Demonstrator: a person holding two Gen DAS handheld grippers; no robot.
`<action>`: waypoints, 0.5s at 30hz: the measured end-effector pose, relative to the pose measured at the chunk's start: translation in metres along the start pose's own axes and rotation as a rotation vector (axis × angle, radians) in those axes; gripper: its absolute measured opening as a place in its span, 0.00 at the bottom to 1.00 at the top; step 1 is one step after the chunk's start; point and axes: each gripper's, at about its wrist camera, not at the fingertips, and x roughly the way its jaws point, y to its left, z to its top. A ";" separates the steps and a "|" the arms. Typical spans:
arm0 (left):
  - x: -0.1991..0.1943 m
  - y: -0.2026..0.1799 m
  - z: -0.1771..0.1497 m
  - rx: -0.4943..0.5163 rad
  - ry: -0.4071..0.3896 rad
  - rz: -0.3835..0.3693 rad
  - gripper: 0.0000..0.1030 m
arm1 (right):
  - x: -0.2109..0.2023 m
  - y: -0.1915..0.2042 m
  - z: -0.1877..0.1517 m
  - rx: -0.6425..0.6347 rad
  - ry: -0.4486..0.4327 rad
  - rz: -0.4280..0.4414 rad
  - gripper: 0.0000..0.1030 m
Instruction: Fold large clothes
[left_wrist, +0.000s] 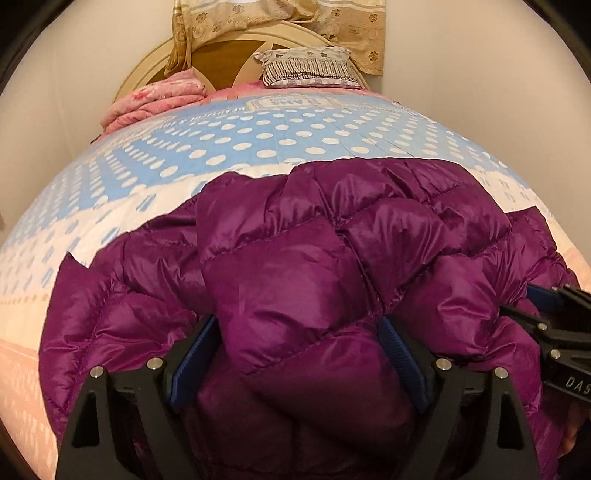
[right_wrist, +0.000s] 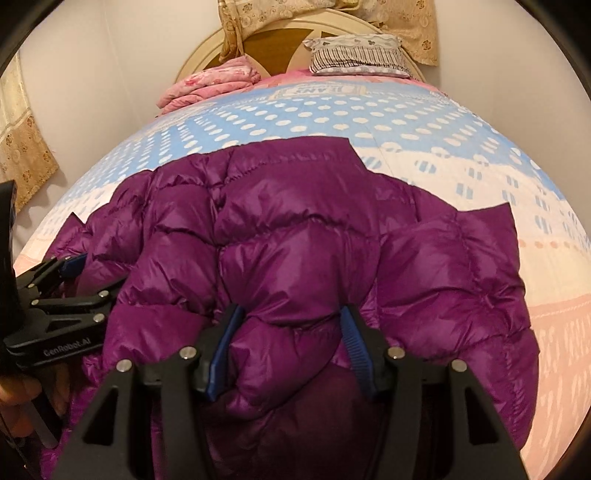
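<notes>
A shiny purple quilted down jacket (left_wrist: 332, 229) (right_wrist: 295, 206) lies bunched on the near part of the bed, its edges spread left and right. In the left wrist view my left gripper (left_wrist: 299, 321) stands wide, and a thick puffy fold fills the gap and touches both blue pads. My right gripper (right_wrist: 291, 312) is narrower, and the fabric bulges around its pads where another fold is pinched. The two grippers are side by side: the right gripper (left_wrist: 546, 314) shows at the right edge, and the left gripper (right_wrist: 96, 273) at the left edge with a hand below it.
The bed cover (left_wrist: 258, 136) is blue with white dots, turning cream and pink near me. A folded pink blanket (left_wrist: 155, 103) and a striped pillow (left_wrist: 306, 68) lie by the round headboard (left_wrist: 229, 51). White walls flank the bed; a patterned curtain (right_wrist: 22, 147) hangs at left.
</notes>
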 end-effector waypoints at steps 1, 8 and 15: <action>0.000 0.001 -0.001 -0.005 0.000 -0.003 0.86 | 0.000 0.000 0.000 0.000 -0.001 0.000 0.58; -0.004 0.003 0.004 -0.020 0.016 0.029 0.88 | -0.002 0.001 0.003 -0.013 0.027 -0.008 0.59; -0.045 0.001 0.047 -0.096 -0.103 0.056 0.88 | -0.039 0.008 0.048 0.002 -0.074 -0.091 0.59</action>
